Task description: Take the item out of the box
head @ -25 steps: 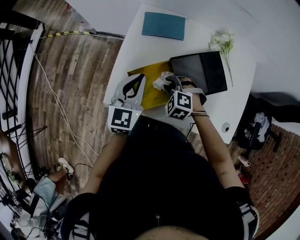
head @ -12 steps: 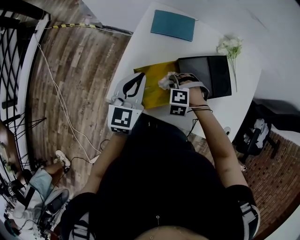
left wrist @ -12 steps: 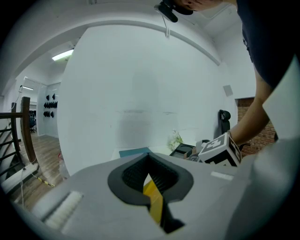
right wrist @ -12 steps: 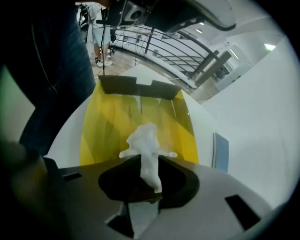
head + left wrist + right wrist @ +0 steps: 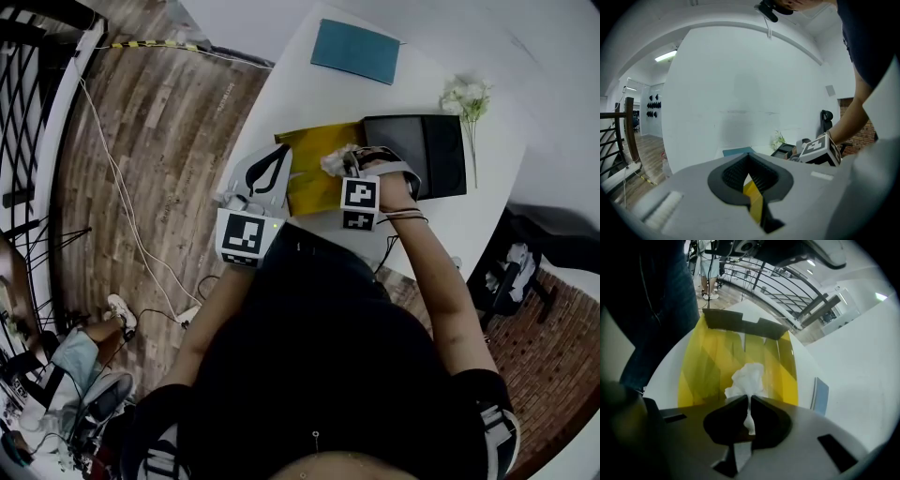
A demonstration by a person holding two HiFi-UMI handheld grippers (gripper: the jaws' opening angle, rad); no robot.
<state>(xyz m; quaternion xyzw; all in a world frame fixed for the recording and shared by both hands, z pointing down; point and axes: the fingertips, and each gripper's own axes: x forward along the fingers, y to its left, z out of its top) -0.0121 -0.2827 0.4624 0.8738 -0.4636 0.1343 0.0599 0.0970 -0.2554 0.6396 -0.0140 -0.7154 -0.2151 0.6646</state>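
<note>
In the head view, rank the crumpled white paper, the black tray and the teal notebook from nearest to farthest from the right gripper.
1. Crumpled white paper: between the jaws of the right gripper, which have just been closing on it.
2. Black tray: right beside the gripper, toward the picture's right.
3. Teal notebook: farthest, toward the picture's top.

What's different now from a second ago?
The right gripper rolled and dipped toward the yellow box, and its fingers have just been closing; they now pinch the white crumpled paper. The left gripper still holds the box's edge. The box, black tray, blue book and flowers stayed put.
</note>
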